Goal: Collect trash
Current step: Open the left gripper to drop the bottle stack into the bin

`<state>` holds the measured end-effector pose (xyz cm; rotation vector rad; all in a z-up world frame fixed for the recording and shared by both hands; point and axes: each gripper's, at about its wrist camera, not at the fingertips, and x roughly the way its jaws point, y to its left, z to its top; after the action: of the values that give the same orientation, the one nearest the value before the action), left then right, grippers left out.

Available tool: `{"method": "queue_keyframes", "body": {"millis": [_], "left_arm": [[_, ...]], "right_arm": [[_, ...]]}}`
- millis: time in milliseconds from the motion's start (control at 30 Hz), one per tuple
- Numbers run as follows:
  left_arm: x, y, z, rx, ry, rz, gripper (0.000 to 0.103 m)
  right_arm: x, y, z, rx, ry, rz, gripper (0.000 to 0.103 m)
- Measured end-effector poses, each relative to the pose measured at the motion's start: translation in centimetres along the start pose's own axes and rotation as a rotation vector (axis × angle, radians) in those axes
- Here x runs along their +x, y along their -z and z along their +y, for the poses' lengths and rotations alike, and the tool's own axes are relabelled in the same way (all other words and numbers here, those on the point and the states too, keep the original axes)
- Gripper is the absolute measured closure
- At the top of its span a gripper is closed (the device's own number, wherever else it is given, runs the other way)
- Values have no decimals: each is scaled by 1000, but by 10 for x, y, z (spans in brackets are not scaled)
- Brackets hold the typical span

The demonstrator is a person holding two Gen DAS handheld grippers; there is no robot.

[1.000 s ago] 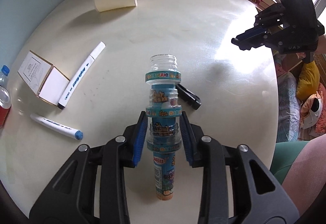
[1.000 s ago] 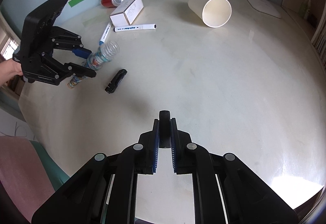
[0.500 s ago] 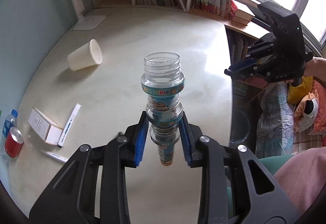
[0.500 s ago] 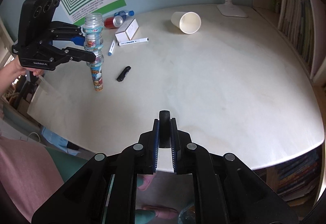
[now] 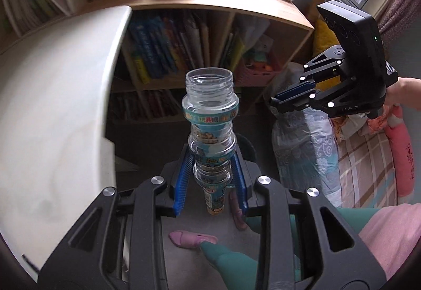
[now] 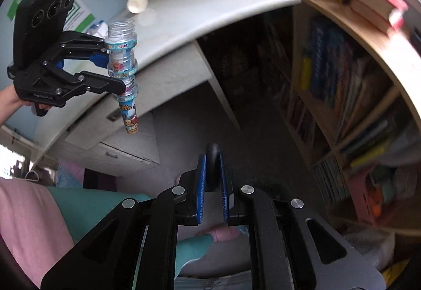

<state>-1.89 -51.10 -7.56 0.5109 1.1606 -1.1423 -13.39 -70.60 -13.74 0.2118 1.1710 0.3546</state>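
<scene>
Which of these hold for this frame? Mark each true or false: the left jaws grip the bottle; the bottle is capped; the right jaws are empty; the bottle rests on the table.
1. The left gripper grips the bottle. True.
2. The bottle is capped. False: its mouth is open.
3. The right gripper is empty. False: it is shut on a small black object.
4. The bottle rests on the table. False: it is held in the air beyond the table's edge.
</scene>
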Motion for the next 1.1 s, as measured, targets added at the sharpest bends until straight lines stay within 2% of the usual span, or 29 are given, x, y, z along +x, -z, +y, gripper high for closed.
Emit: {"method": "queue_keyframes", "body": {"millis": [67,200,300,400,467,600,633,700,733,767,933,1100], "left_arm": [[48,-1,-12,4,40,12,75],[146,8,-26,-23,94,106,75],[218,16,-40,21,98,160,77],[294,33,-42,22,119,222,77],[336,42,-40,30,117,263,77],[415,66,-37,56,100,370,77],[428,71,-36,61,89,390,77],[440,77,-37,68,78,405,75],[439,79,-35,57,84,407,67],[436,82,-34,53,88,404,64],[418,100,-27,49,91,424,62],[382,103,-28,11,103,395,61]], "right_arm": [[13,32,-28,75,17,22,92],[56,90,-70,193,19,56,92],[100,127,-96,257,0,85,92],[149,156,-121,313,-16,114,92],[186,177,-138,358,-33,131,92],[252,210,-168,392,-12,163,91],[267,218,-177,417,-3,165,88],[289,228,-189,448,18,188,83],[298,232,-194,468,35,203,61],[302,234,-196,478,44,205,52],[311,237,-203,477,27,191,52],[282,230,-189,445,11,176,52]]}}
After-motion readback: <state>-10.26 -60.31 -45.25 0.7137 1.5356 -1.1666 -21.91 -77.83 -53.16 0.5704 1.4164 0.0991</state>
